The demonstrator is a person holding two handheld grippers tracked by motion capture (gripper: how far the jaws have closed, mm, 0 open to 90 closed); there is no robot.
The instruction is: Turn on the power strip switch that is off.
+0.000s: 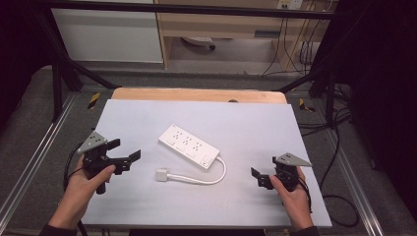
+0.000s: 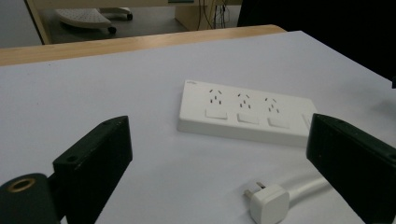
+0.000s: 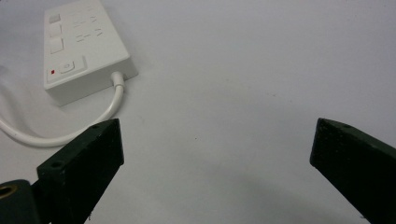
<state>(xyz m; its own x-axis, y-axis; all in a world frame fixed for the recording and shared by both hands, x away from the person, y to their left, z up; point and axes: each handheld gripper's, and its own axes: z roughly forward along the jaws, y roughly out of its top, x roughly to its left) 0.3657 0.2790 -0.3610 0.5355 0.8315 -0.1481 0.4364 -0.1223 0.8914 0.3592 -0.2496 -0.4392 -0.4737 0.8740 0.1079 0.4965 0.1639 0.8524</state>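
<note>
A white power strip point(image 1: 189, 146) lies at an angle in the middle of the white table top point(image 1: 255, 123). Its white cable point(image 1: 216, 177) loops round to a white plug point(image 1: 161, 175) lying loose in front of it. My left gripper point(image 1: 124, 150) is held just above the table to the left of the plug, open and empty. In the left gripper view the strip point(image 2: 247, 114) and plug point(image 2: 266, 203) lie ahead of the spread jaws point(image 2: 219, 158). My right gripper point(image 1: 263, 171) is right of the cable, open and empty point(image 3: 217, 158), with the strip's switch end point(image 3: 79, 46) and cable point(image 3: 93, 126) beyond.
A wooden table edge point(image 1: 196, 94) runs behind the white top. Black frame posts point(image 1: 56, 83) stand at both back corners. Cables point(image 1: 339, 147) trail on the floor to the right. A pale cabinet point(image 1: 108, 34) stands behind.
</note>
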